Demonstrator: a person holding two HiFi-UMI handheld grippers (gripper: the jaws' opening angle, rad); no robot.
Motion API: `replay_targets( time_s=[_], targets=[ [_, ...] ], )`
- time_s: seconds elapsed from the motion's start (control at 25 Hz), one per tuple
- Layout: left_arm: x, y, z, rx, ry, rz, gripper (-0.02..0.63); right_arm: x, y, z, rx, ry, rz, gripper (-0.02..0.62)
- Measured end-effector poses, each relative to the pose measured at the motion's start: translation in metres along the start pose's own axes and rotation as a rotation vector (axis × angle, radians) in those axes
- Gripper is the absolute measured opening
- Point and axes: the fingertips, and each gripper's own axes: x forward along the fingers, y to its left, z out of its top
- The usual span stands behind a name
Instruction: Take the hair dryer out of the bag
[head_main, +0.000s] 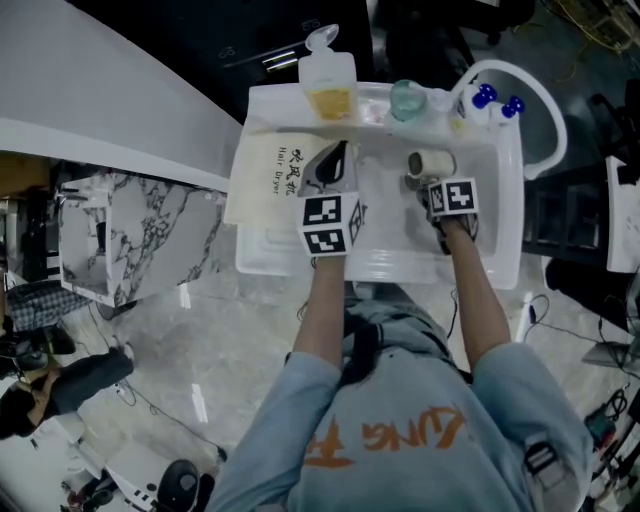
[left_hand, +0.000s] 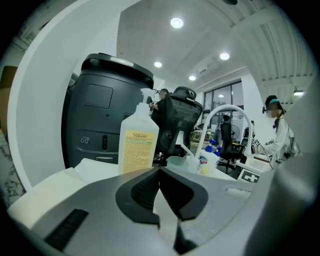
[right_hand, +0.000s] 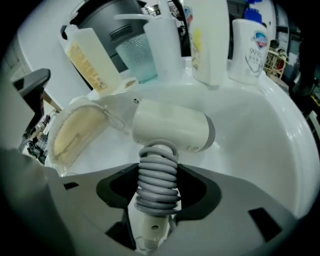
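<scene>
Hair dryer (right_hand: 170, 129), white with its grey cord wound round the handle, is already out of the bag (head_main: 268, 176) and sits over the bowl of the white basin (head_main: 500, 230), barrel lying across; whether it touches the bottom I cannot tell. The right gripper (right_hand: 157, 189) has it by that cord-wrapped handle, jaws standing fairly wide and pressed on the coils from both sides. The beige bag lies flat on the counter at the basin's left edge, clear of the dryer. By the bag's right edge hovers the left gripper (left_hand: 160, 192), jaws closed tight together with nothing between them. What remains, I judge, is to carry the dryer clear and set it down. The coils look springy and could slide (a grip on cord is not a grip on the handle itself), so the move wants to be slow, barrel level and off the basin wall. Counted: one hair dryer, one bag, one clear bottle of yellowish liquid (head_main: 328, 88), one glass tumbler (head_main: 407, 99), two blue-capped bottles (head_main: 485, 97), one arched faucet (left_hand: 227, 106), two grippers.
</scene>
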Motion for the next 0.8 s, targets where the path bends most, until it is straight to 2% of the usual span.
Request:
replay_targets(
  time_s=[0.12,0.32,0.44,0.56,0.8],
  targets=[
    [-0.005,-0.007,-0.016,-0.032,0.022,0.0,0.003,0.015,-0.008,-0.004,0.055,0.02,-0.019,0.23],
    [-0.01,-0.013,-0.045,-0.053,0.064,-0.001,0.003,0.039,-0.017,-0.013,0.09,0.051,-0.063,0.23],
    [-0.01,-0.018,-0.057,-0.047,0.086,-0.009,0.003,0.048,-0.018,-0.014,0.075,0.045,-0.09,0.232],
    [-0.01,-0.022,-0.064,-0.046,0.1,-0.022,0.003,0.056,-0.013,-0.011,0.053,0.012,-0.08,0.232],
    [-0.008,-0.03,-0.067,-0.023,0.116,-0.039,0.003,0.073,-0.009,-0.012,0.034,0.028,-0.107,0.233]
  ],
)
